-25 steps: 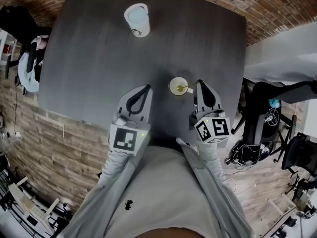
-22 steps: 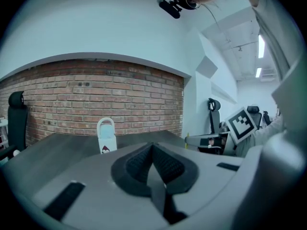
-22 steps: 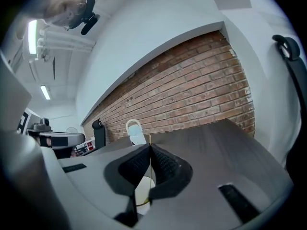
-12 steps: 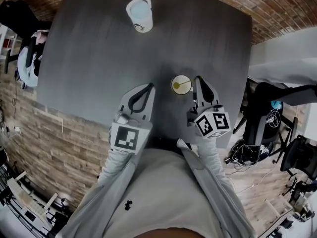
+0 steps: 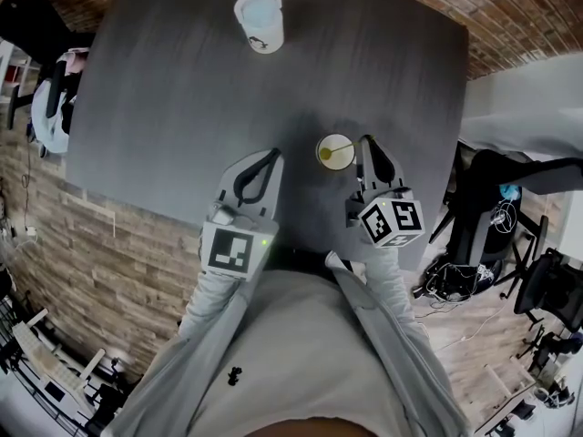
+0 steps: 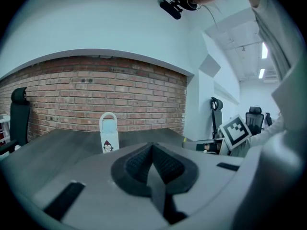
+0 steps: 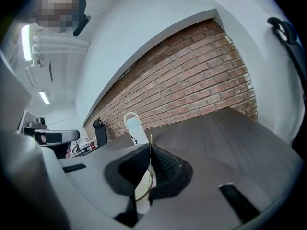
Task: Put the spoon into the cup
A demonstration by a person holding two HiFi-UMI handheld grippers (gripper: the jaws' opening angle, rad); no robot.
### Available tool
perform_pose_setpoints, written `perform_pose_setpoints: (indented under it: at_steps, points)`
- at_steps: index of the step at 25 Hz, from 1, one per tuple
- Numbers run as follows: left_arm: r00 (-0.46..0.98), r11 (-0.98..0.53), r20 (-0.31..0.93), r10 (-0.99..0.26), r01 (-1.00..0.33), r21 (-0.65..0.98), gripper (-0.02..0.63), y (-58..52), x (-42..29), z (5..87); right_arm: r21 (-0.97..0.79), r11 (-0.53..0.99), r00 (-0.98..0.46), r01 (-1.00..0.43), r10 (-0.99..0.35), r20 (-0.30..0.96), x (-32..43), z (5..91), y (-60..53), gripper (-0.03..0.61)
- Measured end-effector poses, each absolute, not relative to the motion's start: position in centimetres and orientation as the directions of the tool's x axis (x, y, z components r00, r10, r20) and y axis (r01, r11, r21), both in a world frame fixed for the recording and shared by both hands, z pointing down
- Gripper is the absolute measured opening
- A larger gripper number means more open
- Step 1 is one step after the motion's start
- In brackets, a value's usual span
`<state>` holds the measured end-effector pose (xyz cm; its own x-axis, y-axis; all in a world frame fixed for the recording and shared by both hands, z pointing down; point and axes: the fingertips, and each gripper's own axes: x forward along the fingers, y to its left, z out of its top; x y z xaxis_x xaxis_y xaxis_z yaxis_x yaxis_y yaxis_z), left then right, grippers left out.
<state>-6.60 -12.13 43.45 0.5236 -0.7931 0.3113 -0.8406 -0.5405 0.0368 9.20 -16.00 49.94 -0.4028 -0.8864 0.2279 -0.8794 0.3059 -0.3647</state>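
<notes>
Moving down a little since a second ago, the right claw is now sitting closer to the small cup, and the spoon is going deeper into it. Before, more of the handle was sticking out over the rim toward the claw. Now the yellow round end is lying inside the cup, near its left side, and only a short bit of handle is reaching back to the claw. The right claw is still squeezing the spoon. In the right gripper view its two dark pads are pressing together on the thin gold handle, and the white cup is showing just under them. The left claw is staying where it was, closed tight with nothing in it, and is hanging over the dark counter beside the cup but not touching it. A tall penguin cup is standing far off at the other end of the counter, and nobody is touching it. So the job is looking almost done, because the spoon's round end is already in the cup. What seems to be left is letting go. The cup is looking small and light and the spoon is leaning on its rim, so I think the claw should be opening slowly, or the cup may be tipping over.
</notes>
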Motion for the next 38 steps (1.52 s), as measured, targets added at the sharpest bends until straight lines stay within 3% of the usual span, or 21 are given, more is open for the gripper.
perform_pose_setpoints:
  at_steps: [12,19,38]
  points:
    - [0.517,-0.533,0.304,-0.801,-0.846,0.034,0.02,-12.6,-6.7,42.9,-0.35,0.318,-0.425,-0.881,-0.857,0.292,8.9,51.3,-16.0,0.021]
    - [0.523,-0.538,0.302,-0.797,-0.842,0.039,0.02,-12.6,-6.3,42.8,-0.367,0.326,-0.444,-0.871,-0.842,0.307,8.7,51.6,-16.1,0.084]
    - [0.531,-0.547,0.284,-0.799,-0.837,0.027,0.02,-12.6,-5.9,42.0,-0.304,0.371,-0.456,-0.877,-0.841,0.291,9.0,49.4,-16.1,0.123]
